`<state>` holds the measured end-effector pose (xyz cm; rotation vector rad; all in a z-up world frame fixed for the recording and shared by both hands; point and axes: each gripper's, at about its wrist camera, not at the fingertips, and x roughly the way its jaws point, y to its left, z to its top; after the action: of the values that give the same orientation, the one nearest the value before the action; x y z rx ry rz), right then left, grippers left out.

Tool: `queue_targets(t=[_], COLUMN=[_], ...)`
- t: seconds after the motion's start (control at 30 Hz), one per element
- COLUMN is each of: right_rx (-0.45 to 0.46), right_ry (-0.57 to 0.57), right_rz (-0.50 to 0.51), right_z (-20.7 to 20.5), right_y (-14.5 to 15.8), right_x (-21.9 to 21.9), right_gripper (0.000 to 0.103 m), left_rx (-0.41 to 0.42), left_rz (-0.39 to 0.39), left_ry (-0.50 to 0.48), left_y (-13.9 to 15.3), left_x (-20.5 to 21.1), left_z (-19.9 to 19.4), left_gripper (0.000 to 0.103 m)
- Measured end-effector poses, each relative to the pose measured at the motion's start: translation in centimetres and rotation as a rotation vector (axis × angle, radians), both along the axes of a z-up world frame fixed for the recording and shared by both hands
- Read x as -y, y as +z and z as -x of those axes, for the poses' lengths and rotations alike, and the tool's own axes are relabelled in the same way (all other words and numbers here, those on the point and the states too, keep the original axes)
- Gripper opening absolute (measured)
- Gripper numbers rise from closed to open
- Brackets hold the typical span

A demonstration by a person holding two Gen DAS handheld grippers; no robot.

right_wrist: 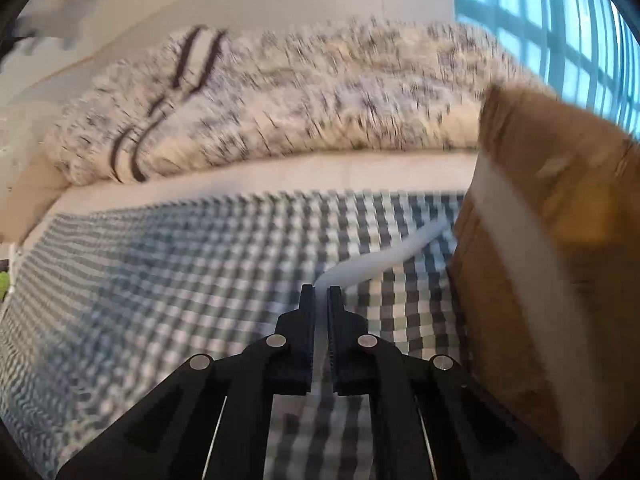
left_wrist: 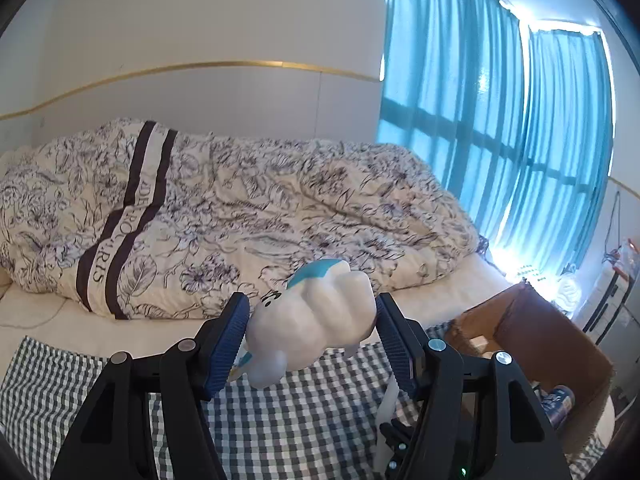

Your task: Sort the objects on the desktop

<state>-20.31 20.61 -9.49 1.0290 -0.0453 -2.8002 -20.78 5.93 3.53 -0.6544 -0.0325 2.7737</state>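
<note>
Left gripper [left_wrist: 312,320]: jaws clenched on a white toy figure [left_wrist: 316,322] with a blue patch, held above the checkered cloth [left_wrist: 280,420].
Right gripper [right_wrist: 321,292]: jaws nearly together with only a thin slit; a white strip [right_wrist: 384,258] runs from the tips toward 1 o'clock, grip uncertain in the blur.
Cardboard box [left_wrist: 536,336]: at 3 o'clock of the toy, open.
Bed [left_wrist: 240,216]: at 12 o'clock, floral quilt heaped on it.
Curtain [left_wrist: 500,120]: blue, at 2 o'clock.

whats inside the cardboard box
In the left wrist view, the open brown cardboard box shows a blue printed can near its bottom edge and something pale at its left. A flap and the left gripper cover the rest.
</note>
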Motion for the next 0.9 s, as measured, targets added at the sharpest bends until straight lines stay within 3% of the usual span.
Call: queue_targets(t=[0.23, 0.5, 0.77, 0.9], right_rx=[-0.142, -0.303, -0.429, -0.442], right_ry=[0.023, -0.007, -0.089, -0.148], right_rz=[0.032, 0.033, -0.006, -0.021], right_z=[-5.0, -11.4, -16.6, -17.6], right_y=[5.4, 11.7, 17.0, 18.0], right_x=[0.7, -1.2, -5.9, -8.8], right_gripper=[0.005, 0.005, 0.005, 0.006], left_rx=[-0.041, -0.101, -0.121, -0.103], left_rz=[-0.018, -0.038, -0.048, -0.043], left_ry=[-0.027, -0.066, -0.127, -0.173], left_y=[1.7, 4.1, 4.9, 4.5], left_x=[-0.2, -2.3, -6.2, -9.3], left_z=[-3.0, -6.5, -7.9, -7.8], left_gripper=[0.066, 0.066, 0.066, 0.066])
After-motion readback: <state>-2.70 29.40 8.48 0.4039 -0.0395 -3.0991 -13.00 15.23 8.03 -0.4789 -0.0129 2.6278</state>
